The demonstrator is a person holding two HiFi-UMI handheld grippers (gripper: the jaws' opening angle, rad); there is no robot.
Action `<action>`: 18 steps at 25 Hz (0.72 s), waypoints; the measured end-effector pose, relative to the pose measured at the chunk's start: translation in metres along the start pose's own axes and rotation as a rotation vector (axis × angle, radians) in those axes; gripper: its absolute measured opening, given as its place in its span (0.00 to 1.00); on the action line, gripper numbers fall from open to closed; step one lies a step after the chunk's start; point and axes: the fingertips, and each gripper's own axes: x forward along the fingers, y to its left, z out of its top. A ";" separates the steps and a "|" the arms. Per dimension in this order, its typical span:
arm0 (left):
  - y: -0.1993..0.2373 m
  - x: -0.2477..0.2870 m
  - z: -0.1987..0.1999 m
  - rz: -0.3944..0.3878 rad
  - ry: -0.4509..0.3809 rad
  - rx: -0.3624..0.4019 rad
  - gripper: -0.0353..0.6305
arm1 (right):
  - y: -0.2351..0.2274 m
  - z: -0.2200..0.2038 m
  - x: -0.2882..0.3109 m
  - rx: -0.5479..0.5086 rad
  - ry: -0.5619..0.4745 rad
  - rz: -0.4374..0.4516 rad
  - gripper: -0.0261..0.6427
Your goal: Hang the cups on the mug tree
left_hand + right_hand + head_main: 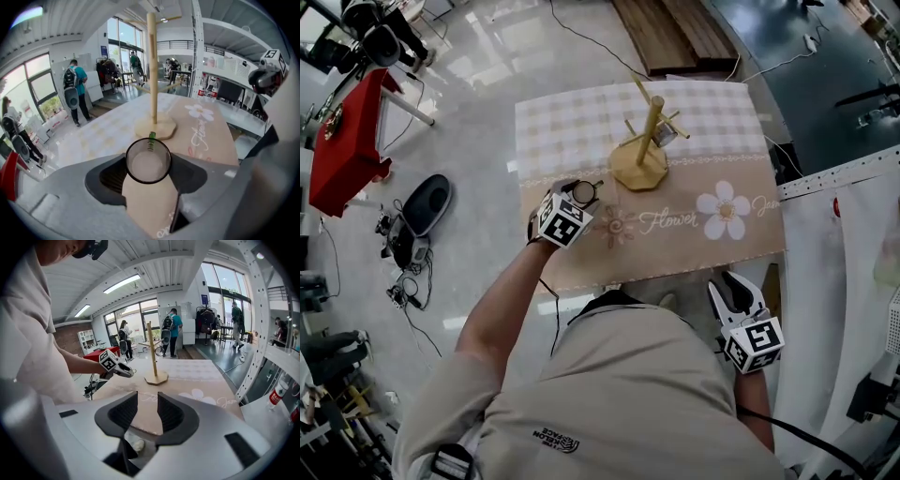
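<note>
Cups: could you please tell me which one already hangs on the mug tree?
The clear cup on a right-side peg of the mug tree; the other cup is between the left gripper's closing fingers.

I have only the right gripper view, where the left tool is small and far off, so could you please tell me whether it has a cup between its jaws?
Observer: Yes. A clear cup sits between the jaws of the left tool, and they are closing on it.
Operator: Thank you. Which way does its handle face?
Observer: The green handle points away from the tool, toward the mug tree.
Operator: Is anything hanging on the tree?
Observer: In the head view, what looks like a second clear cup hangs on a peg at the tree's right.
</note>
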 end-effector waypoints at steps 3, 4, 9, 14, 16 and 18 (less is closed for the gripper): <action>0.008 -0.023 0.035 0.085 -0.102 -0.033 0.46 | -0.001 0.003 0.003 -0.017 -0.002 0.029 0.25; 0.010 -0.031 0.047 0.113 -0.133 -0.043 0.46 | -0.001 0.003 0.003 -0.021 -0.002 0.036 0.25; 0.017 -0.069 0.097 0.240 -0.250 -0.075 0.46 | -0.009 0.006 -0.003 -0.042 -0.012 0.061 0.25; 0.017 -0.088 0.130 0.329 -0.301 -0.095 0.46 | -0.023 0.004 -0.015 -0.062 -0.021 0.080 0.25; 0.018 -0.093 0.137 0.364 -0.306 -0.104 0.46 | -0.028 0.002 -0.021 -0.068 -0.023 0.087 0.25; 0.018 -0.097 0.144 0.399 -0.306 -0.106 0.46 | -0.032 0.001 -0.027 -0.073 -0.025 0.094 0.25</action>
